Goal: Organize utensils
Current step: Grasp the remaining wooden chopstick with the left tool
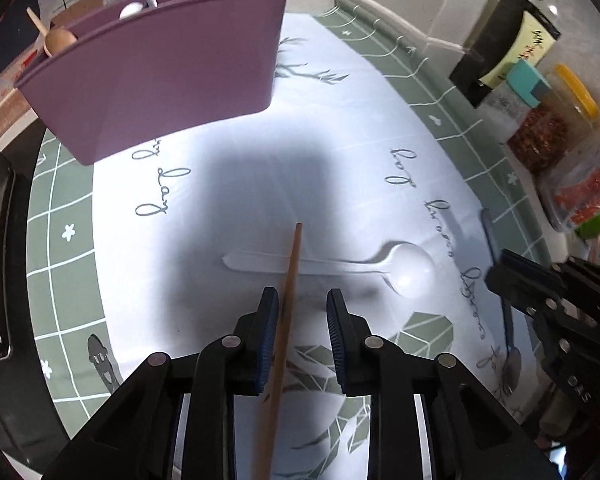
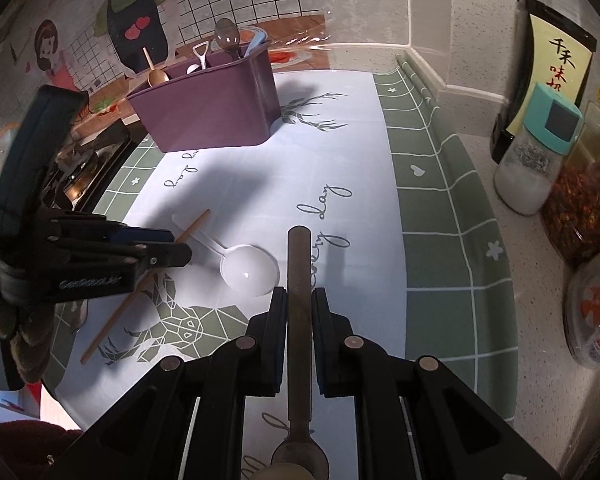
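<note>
Wooden and slim, the stick [image 1: 286,300] lies between the left tool's [image 1: 302,314] parted pads, brushing one pad, its long axis running straight ahead, crossing a clear plastic spoon [image 1: 408,270] on the smooth printed worktop mat [image 1: 204,200]. The right tool [image 2: 299,312] pinches a dull metal spoon [image 2: 299,280], handle pointing forward. Beyond stands the purple caddy [image 2: 212,116].
</note>
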Demonstrator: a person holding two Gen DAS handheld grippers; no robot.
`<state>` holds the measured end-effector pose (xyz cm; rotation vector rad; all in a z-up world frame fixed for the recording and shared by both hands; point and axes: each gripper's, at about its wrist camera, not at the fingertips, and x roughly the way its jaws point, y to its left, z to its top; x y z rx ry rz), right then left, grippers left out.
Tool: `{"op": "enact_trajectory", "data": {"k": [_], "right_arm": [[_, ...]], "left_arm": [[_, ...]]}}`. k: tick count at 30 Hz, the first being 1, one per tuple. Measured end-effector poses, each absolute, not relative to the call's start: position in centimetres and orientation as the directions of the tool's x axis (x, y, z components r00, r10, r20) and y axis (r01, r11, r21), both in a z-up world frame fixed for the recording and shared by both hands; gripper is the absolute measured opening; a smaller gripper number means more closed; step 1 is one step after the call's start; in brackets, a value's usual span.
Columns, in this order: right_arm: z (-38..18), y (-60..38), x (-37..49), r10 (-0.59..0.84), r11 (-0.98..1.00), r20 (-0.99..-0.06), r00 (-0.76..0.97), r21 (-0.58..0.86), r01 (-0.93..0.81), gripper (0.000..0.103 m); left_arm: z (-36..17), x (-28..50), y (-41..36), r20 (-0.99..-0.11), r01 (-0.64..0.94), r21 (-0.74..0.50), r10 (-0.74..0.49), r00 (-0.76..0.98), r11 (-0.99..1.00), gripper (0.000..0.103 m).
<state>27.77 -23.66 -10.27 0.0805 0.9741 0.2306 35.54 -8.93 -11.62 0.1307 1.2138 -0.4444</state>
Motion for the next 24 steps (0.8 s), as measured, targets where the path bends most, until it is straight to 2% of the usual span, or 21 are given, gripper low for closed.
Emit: {"op": "enact_trajectory", "data": {"k": [5, 12, 14, 19, 24], "right_arm": [[-10.1, -23.9, 27.6, 0.226, 0.974, -0.804, 0.549, 0.166, -0.157, 0.011], [-9.9, -24.0, 27.9, 0.228, 0.973, -0.797, 0.559, 0.171, -0.153, 0.011], [-9.8, -23.8, 28.0, 0.231, 0.972, -0.795, 0.562, 0.17, -0.159, 0.011], [-9.2, -23.4, 28.2, 0.256, 0.966, -0.778, 0.574, 0.185, -0.18, 0.011], [-8.9, -22.9, 28.7, 0.289, 0.957, -0.766, 0.574, 0.214, -0.196, 0.011]], "left_arm": [[-11.7, 35.6, -9.2, -0.925, 0.402, -0.132, -0.259, 0.279, 0.906, 0.02], [-11.9, 35.7, -9.2, -0.927, 0.397, -0.148, -0.266, 0.263, 0.906, 0.019], [-11.8, 35.7, -9.1, -0.925, 0.4, -0.133, -0.258, 0.279, 0.907, 0.01], [-10.7, 34.9, -7.0, -0.89, 0.346, -0.224, -0.336, 0.308, 0.911, 0.006], [-8.5, 32.9, -5.0, -0.856, 0.325, -0.24, -0.358, 0.374, 0.915, 0.005]]}}
